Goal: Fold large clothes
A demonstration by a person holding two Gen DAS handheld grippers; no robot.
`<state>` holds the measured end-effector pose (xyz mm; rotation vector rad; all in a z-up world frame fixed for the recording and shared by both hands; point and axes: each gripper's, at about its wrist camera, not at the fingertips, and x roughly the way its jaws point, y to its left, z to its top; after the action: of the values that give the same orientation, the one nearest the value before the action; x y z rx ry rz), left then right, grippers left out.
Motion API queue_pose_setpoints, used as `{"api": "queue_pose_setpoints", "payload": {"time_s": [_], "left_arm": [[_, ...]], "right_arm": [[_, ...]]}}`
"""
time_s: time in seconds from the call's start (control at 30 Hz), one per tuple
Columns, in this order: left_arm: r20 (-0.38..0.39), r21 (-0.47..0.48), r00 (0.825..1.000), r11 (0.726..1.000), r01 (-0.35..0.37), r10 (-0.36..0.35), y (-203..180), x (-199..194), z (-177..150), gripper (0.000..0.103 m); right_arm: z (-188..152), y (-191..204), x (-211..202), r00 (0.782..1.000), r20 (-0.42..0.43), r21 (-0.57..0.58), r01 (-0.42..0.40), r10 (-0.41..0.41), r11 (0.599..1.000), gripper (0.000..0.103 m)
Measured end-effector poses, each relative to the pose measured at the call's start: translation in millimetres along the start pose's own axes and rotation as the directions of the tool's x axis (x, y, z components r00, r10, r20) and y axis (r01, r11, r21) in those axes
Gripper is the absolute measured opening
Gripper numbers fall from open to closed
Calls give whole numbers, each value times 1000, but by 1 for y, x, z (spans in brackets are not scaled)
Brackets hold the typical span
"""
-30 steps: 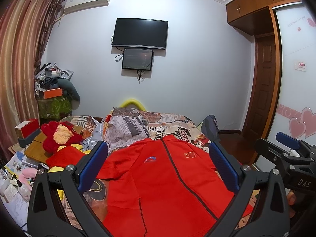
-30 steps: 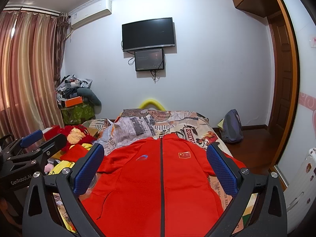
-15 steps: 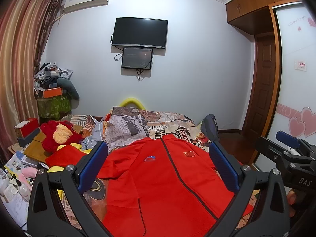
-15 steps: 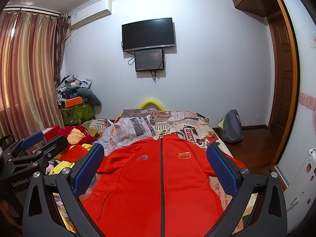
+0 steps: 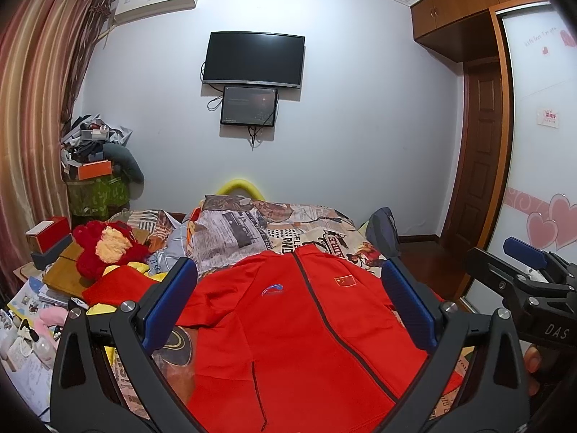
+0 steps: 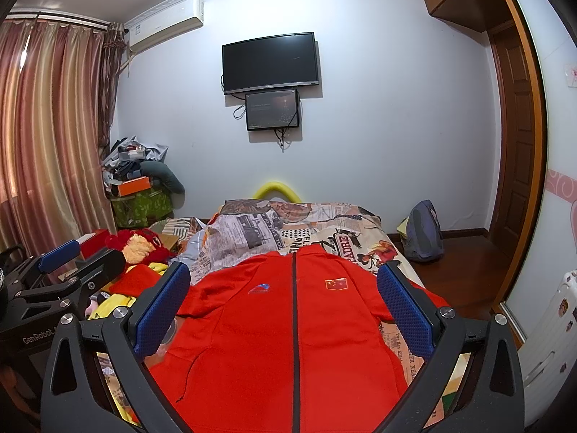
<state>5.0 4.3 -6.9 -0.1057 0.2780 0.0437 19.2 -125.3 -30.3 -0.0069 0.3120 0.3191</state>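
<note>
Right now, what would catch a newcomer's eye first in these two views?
The red jacket, spread flat and zipped on the bed, fills the foreground. Both grippers, left and right, hang open above it, touching nothing. Beyond, a dark television hangs on the far wall, and a red plush toy sits left of the bed.

right gripper (image 5: pixel 551 328): "DAS" | left gripper (image 6: pixel 39 337): "GenRobot" | bed cover (image 6: pixel 342 245): "PADRE" | red jacket (image 6: pixel 288 324): flag patch
</note>
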Motion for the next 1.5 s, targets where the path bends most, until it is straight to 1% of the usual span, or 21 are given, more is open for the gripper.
{"api": "queue_pose_setpoints", "payload": {"time_s": [0.4,0.67,0.9,1.1,1.3,1.37,1.4,1.47,1.5], "left_arm": [[-14,-15,1000,1000,-8,8,5,7,-3,103],[-26,-25,999,999,-25,24,17,19,-2,103],[-39,-23,998,998,-59,58,37,48,4,103],[-53,-30,991,992,-126,124,72,83,10,103],[-125,-48,971,976,-212,205,132,131,5,103],[-165,-57,958,968,-245,233,157,150,-2,103],[-197,-57,950,964,-258,243,172,162,-7,103],[-250,-46,932,959,-281,261,195,179,-16,103],[-285,-37,918,954,-297,274,210,190,-24,103]], "right_arm": [[1,-5,3,1000,-15,10,4,-4,1000,103],[1,-4,18,999,-36,8,4,-4,1000,103],[3,-3,43,998,-66,-9,12,-12,1000,103],[4,-9,75,995,-96,-16,28,-29,999,103],[2,-12,122,984,-162,-50,68,-75,996,103],[-2,-15,137,978,-195,-50,62,-70,997,103],[-2,-16,143,975,-214,-42,56,-64,998,103],[-7,-20,157,966,-255,-16,47,-50,999,103],[-13,-22,166,958,-282,-5,45,-45,999,103]]}}
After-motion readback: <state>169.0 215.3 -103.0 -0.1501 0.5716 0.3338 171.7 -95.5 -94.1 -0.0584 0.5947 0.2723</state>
